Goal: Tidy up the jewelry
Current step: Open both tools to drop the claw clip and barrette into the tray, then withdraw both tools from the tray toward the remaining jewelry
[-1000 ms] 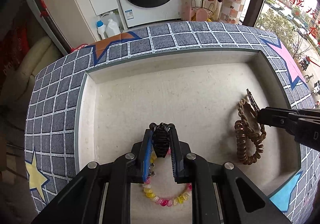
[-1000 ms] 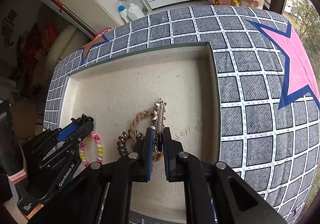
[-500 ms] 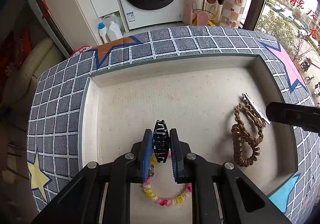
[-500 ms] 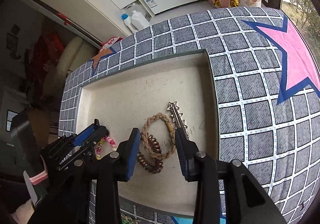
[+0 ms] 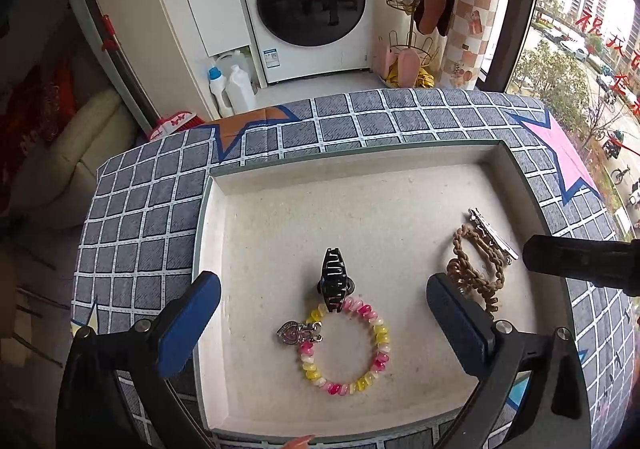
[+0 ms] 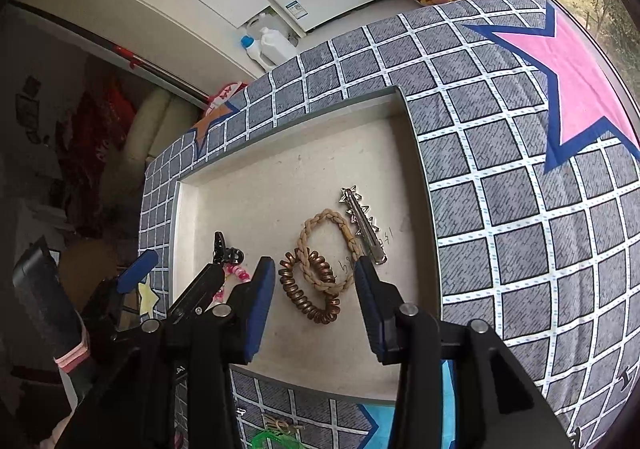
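A shallow beige tray sits on the checked cloth. A black claw clip lies in it, next to a pink-and-yellow bead bracelet with a silver charm. My left gripper is open above them, empty. At the tray's right lie a braided tan hair tie, a brown spiral tie and a silver star hair clip. My right gripper is open over the ties, empty. The right gripper also shows in the left wrist view.
The tray has low walls on all sides. The grey checked cloth with coloured stars surrounds it. A green item lies at the near edge. A washing machine and bottles stand beyond.
Both grippers opened and pulled back. The left one let go of the black claw clip, which now lies by the bracelet. The right one let go of the silver star clip.
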Action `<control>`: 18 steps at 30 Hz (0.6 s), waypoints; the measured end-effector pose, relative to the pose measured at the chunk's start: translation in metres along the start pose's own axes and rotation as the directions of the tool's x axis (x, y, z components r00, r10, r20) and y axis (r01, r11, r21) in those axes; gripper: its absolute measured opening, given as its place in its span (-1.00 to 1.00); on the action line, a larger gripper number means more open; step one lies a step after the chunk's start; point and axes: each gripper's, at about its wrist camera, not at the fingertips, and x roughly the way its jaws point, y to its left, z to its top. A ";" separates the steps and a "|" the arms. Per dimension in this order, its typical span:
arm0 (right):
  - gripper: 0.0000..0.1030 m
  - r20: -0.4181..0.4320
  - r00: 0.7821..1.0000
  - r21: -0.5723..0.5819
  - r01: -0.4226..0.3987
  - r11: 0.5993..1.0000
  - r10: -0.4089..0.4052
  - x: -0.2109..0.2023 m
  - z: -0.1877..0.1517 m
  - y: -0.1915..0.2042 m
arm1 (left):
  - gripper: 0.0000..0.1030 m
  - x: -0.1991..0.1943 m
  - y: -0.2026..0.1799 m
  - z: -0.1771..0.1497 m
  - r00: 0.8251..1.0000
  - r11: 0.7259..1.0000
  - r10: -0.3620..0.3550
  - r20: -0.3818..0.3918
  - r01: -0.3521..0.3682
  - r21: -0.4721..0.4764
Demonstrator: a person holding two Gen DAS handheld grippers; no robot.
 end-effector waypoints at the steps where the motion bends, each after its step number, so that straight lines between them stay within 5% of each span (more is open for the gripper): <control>1: 0.35 0.002 1.000 0.000 -0.006 1.000 0.006 -0.001 -0.002 0.001 | 1.00 -0.003 0.002 -0.002 1.000 1.000 -0.002 0.001 0.002 -0.007; 3: 0.54 0.006 1.000 0.000 -0.020 1.000 0.020 -0.004 -0.006 0.003 | 1.00 -0.009 0.008 -0.006 1.000 1.000 -0.005 -0.001 0.005 -0.023; 16: 0.83 0.031 0.999 -0.038 -0.042 0.998 0.043 -0.028 -0.060 0.026 | 1.00 -0.064 0.040 -0.067 1.000 0.999 0.014 0.006 -0.014 -0.049; 18: 0.99 0.046 0.998 -0.039 -0.033 0.999 0.034 -0.032 -0.071 0.029 | 1.00 -0.070 0.045 -0.078 0.999 0.998 0.035 0.007 -0.034 -0.055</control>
